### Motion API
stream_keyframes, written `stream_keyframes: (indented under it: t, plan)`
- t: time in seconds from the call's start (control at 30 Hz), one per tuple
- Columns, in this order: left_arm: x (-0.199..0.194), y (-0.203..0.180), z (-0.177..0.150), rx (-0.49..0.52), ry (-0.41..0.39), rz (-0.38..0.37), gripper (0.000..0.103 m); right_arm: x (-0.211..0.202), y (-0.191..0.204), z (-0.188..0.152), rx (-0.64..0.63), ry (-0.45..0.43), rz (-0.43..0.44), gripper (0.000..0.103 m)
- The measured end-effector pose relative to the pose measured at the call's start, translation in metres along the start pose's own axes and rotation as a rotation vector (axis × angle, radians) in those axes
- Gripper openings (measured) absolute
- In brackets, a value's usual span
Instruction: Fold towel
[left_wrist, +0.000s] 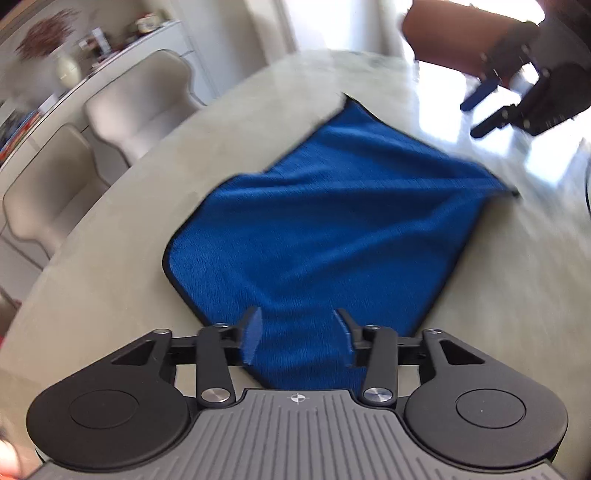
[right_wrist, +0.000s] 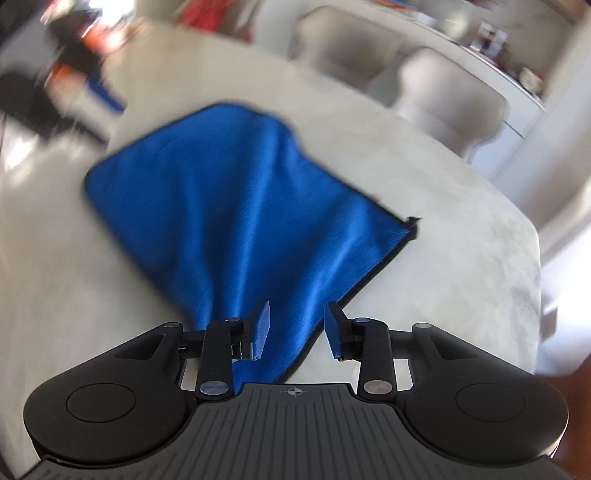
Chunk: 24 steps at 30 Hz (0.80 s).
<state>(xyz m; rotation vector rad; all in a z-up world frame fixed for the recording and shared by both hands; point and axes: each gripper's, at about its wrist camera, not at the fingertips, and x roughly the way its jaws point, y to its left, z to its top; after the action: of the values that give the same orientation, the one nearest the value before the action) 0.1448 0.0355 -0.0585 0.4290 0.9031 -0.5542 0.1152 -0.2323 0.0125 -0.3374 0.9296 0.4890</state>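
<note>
A blue towel with a dark hem lies on the pale round table, rumpled and partly spread. My left gripper is open, its blue-padded fingers just above the towel's near part. My right gripper shows in the left wrist view at the far right, above the table beyond the towel. In the right wrist view the towel runs up between the open fingers of my right gripper. The left gripper shows there as a blur at the far left.
Two pale upholstered chairs stand at the table's far side, with a white sideboard holding small items behind them. Bright window glare falls on the table at the right. The table's edge curves close on the right.
</note>
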Motion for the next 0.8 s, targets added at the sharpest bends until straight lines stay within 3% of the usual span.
stream_keyframes:
  t: [0.13,0.33,0.6,0.8]
  plan:
    - [0.025,0.007,0.004,-0.177,-0.026,-0.042,0.046,0.035,-0.045,0.019,0.251,-0.034,0.012,0.035]
    - [0.044,0.007,-0.006,-0.230,0.004,-0.037,0.046,0.082,-0.091,0.033,0.400,-0.035,-0.034,0.038]
    - [0.055,0.008,-0.016,-0.248,0.010,-0.031,0.048,0.108,-0.107,0.027,0.463,-0.082,-0.038,0.054]
    - [0.060,0.010,-0.021,-0.255,0.019,-0.041,0.052,0.127,-0.113,0.027,0.479,-0.095,-0.022,0.054]
